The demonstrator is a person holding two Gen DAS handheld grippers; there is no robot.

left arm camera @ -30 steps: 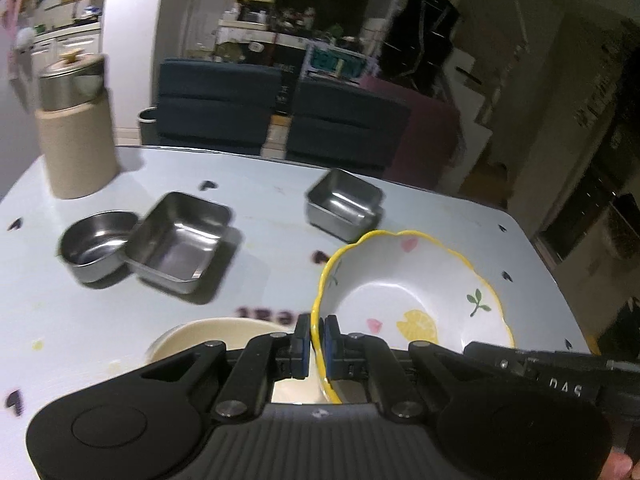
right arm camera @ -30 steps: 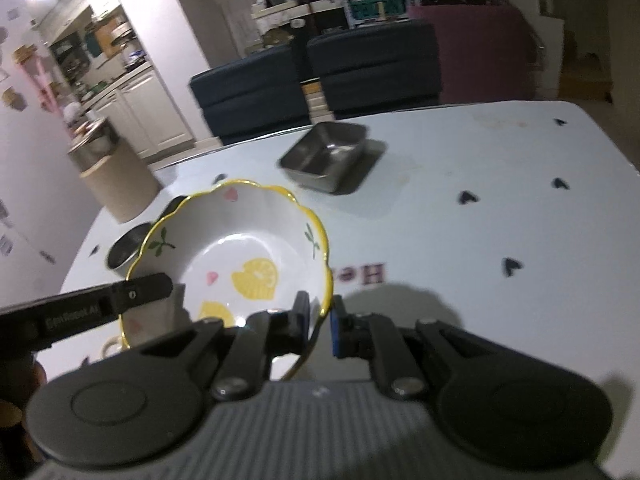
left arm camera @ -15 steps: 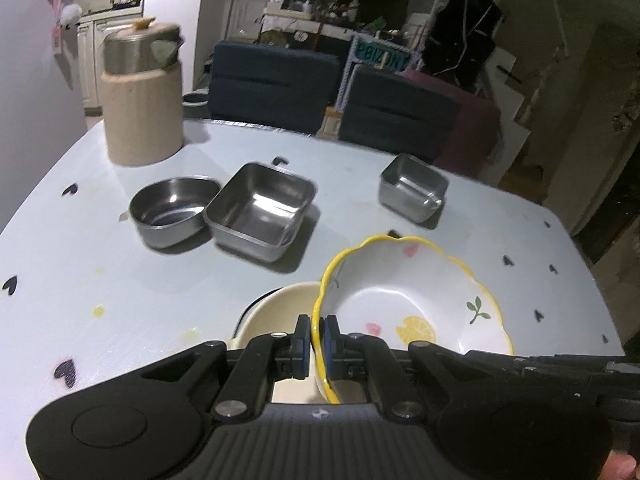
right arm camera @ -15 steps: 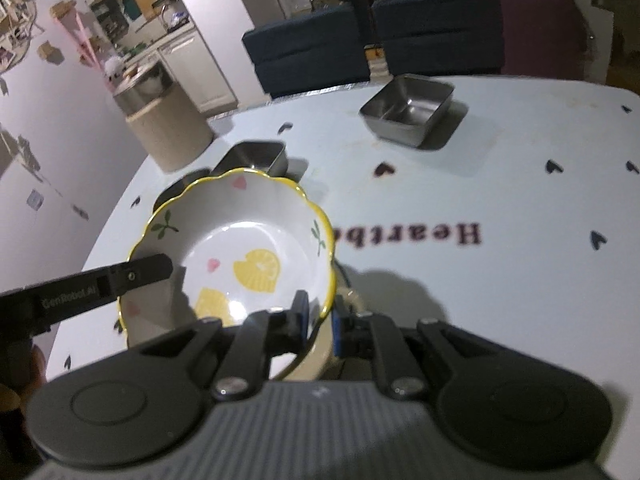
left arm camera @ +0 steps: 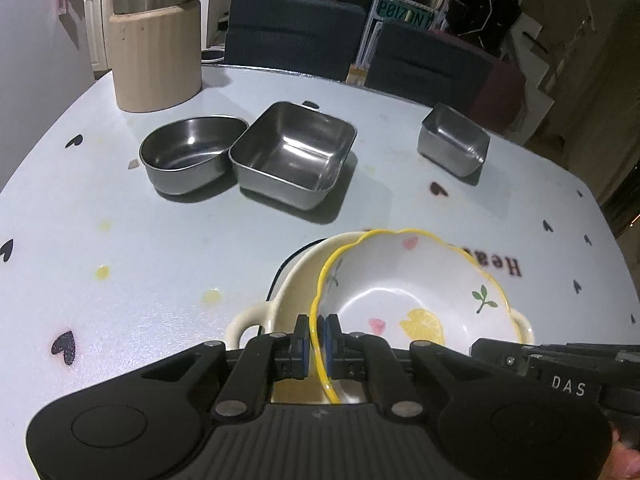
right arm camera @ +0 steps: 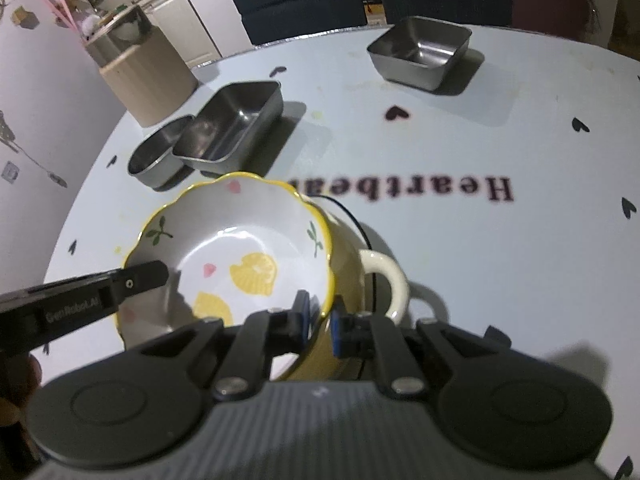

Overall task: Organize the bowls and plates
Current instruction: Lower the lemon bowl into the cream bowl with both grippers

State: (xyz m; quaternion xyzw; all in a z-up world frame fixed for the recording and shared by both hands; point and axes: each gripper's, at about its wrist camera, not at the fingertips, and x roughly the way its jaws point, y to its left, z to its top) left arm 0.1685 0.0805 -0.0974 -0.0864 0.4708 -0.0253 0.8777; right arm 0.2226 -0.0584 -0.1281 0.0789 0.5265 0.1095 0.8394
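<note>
A white bowl with a yellow scalloped rim and lemon print [left arm camera: 404, 292] sits inside a cream two-handled dish [left arm camera: 296, 280] on the table. My left gripper [left arm camera: 317, 340] is shut on the bowl's near rim. My right gripper [right arm camera: 320, 316] straddles the opposite rim of the same bowl [right arm camera: 240, 248], its jaws slightly apart around the rim. The cream dish [right arm camera: 380, 272] shows under the bowl in the right wrist view too. Each gripper's body is visible in the other's view.
A round steel bowl [left arm camera: 188, 152], a large square steel pan [left arm camera: 294, 152] and a smaller square steel pan [left arm camera: 454, 144] stand further back. A beige canister with a steel lid [left arm camera: 154, 36] stands at the back left. Dark chairs line the far edge.
Both grippers have lowered the lemon bowl down into the cream dish. The right jaws have widened a little around the rim.
</note>
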